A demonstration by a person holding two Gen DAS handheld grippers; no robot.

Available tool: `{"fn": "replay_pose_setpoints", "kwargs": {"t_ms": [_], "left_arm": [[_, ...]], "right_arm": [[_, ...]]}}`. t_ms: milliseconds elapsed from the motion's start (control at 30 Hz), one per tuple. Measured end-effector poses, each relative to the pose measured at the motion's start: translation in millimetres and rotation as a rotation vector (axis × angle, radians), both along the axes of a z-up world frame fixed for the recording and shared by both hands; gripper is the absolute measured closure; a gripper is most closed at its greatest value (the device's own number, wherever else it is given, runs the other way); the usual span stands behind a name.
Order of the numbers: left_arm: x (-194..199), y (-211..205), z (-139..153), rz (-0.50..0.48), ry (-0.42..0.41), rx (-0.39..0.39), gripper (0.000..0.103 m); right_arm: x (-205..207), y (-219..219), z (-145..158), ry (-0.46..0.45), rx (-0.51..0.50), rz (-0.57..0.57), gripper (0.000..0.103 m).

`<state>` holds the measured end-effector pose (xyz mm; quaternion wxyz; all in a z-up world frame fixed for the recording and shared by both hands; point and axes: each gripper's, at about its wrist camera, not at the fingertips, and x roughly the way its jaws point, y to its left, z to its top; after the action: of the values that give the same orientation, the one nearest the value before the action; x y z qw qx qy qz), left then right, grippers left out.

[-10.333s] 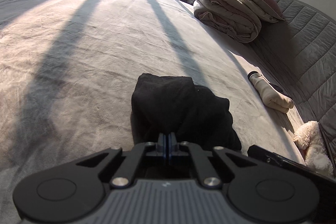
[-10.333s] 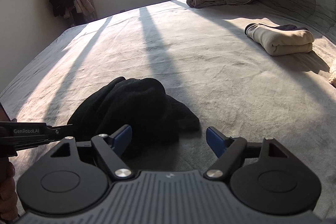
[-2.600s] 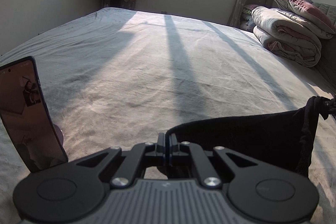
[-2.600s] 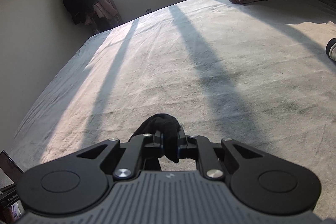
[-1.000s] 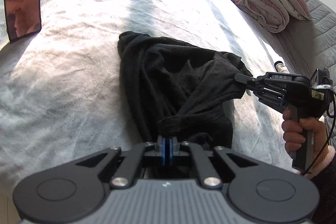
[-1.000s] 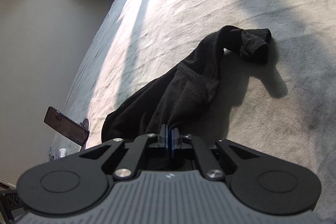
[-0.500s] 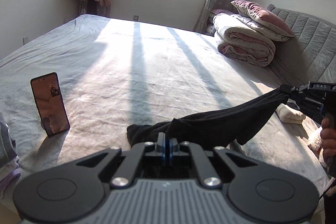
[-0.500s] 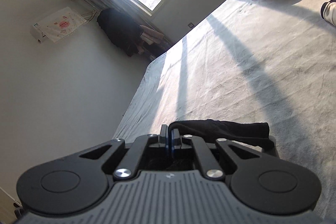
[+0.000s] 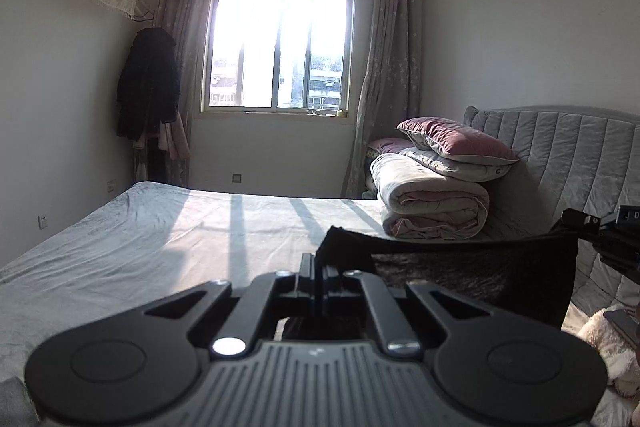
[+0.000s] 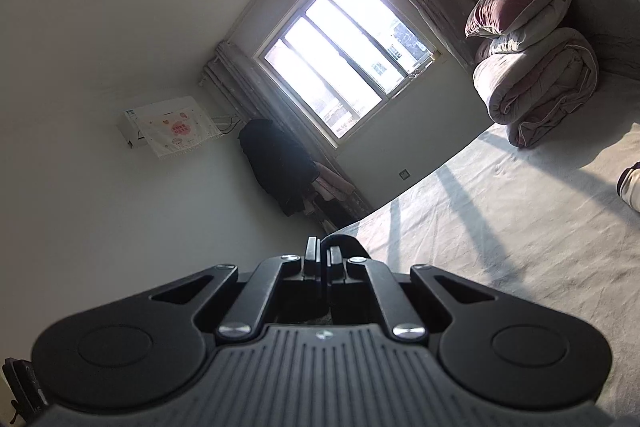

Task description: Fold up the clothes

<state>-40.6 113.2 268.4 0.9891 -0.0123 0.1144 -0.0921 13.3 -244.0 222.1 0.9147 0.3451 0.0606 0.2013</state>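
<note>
The black garment [image 9: 472, 269] is held up in the air above the bed [image 9: 168, 239], stretched between the two claws. The left claw [image 9: 318, 269] is pinched tight on one corner of it; a small fold of black cloth stands up just past its tips. The right claw [image 10: 323, 255] is also closed narrow on cloth, and in the left view it [image 9: 580, 227] appears at the right edge, holding the other end of the top hem. The hem runs almost straight between the two grips, and the body of the garment hangs down below it. I think it is held this way so that its weight pulls out the wrinkles and the shape becomes clear before folding. Both claws point about level, which keeps the hem even. How low the cloth hangs, and whether it touches the bed, I cannot tell. The bed below is free in the middle; the rolled quilt [image 9: 434, 205] and pillows [image 9: 456, 145] lie well apart near the headboard [image 9: 560, 155]. Probably the next step is to lay the garment flat there.
</note>
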Motion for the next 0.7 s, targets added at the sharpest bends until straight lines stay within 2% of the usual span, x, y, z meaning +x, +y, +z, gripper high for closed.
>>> {"fn": "replay_pose_setpoints", "kwargs": {"t_ms": [100,200,267,533,700], "left_arm": [[14,-12,14,0.011,-0.05,0.018,0.1],[43,-20,14,0.014,-0.027,0.011,0.1],[66,-26,6,0.032,-0.004,0.021,0.1],[175,-64,-47,0.123,0.09,0.171,0.1],[241,-69,-89,0.158,0.158,0.223,0.1]], "right_arm": [[4,-3,16,-0.048,-0.033,-0.028,0.099],[18,-3,22,-0.054,-0.103,-0.076,0.099],[34,-2,16,-0.035,-0.135,-0.099,0.099],[108,-1,-27,0.095,-0.227,-0.153,0.099],[163,6,-66,0.187,-0.27,-0.165,0.099]]}}
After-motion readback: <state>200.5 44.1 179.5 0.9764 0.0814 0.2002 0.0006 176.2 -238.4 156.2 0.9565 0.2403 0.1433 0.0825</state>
